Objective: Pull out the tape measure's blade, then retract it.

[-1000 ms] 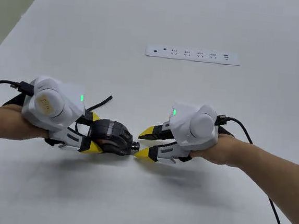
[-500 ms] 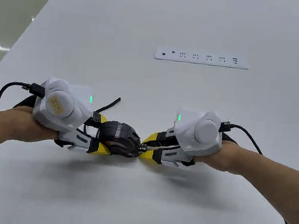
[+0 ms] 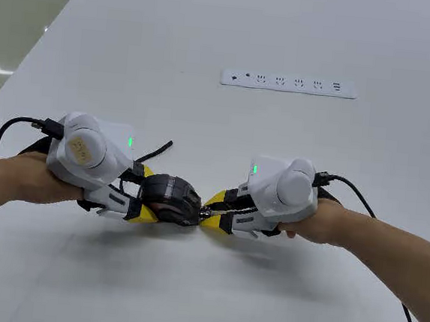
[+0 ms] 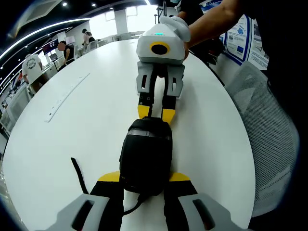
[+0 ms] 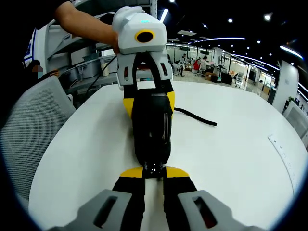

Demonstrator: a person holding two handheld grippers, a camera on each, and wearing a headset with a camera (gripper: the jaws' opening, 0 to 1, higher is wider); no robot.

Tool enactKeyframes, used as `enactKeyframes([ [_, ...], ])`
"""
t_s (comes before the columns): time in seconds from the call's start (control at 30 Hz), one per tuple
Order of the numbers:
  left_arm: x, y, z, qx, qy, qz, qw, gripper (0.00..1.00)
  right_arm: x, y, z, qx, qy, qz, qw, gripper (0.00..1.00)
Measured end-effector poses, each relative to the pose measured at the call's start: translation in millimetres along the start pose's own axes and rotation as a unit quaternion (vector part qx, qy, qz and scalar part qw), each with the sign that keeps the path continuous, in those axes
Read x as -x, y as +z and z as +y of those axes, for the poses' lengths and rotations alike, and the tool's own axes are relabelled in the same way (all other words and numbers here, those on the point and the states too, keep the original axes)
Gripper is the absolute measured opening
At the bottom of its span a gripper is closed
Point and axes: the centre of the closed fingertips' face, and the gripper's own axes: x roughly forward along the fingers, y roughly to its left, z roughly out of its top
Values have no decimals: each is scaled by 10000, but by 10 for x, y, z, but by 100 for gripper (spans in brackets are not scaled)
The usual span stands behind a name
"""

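Where the tape measure sits: your black tape measure [image 3: 170,199] lies low over the white table [image 3: 212,25], right between your two grippers, nose pointing at the right one.
Left gripper: your left gripper [image 3: 143,192] has its yellow-tipped jaws pressed against the two sides of the case. In the left gripper view, the case [image 4: 146,156] fills the space between that gripper's [image 4: 144,178] jaws.
Right gripper: your right gripper [image 3: 209,212] faces the left one head-on, tips almost touching the case. In the right gripper view its [image 5: 154,172] jaws stand close together and pinch the small metal end hook [image 5: 153,168].
End hook: it sits tight against the mouth of the case [image 5: 151,127].
Opposite views: the right gripper [image 4: 156,113] shows just beyond the case in the left gripper view, and the left gripper [image 5: 149,103] straddles the far end of the case in the right gripper view.
Strap: a black wrist strap [image 5: 195,117] trails from the case and lies flat on the table.
Hands: your left hand [image 3: 29,179] and right hand [image 3: 319,219] each wrap a gripper body from behind.
Power strip: a white power strip [image 3: 287,82] lies farther up the table, well apart from the action.
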Motion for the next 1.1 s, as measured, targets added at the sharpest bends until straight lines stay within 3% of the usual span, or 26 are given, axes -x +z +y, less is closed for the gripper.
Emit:
enactKeyframes([
  [1.1, 1, -12, 5, 45, -53, -44, 10000, 29, 148, -87, -16, 139, 71, 153, 9998, 12],
])
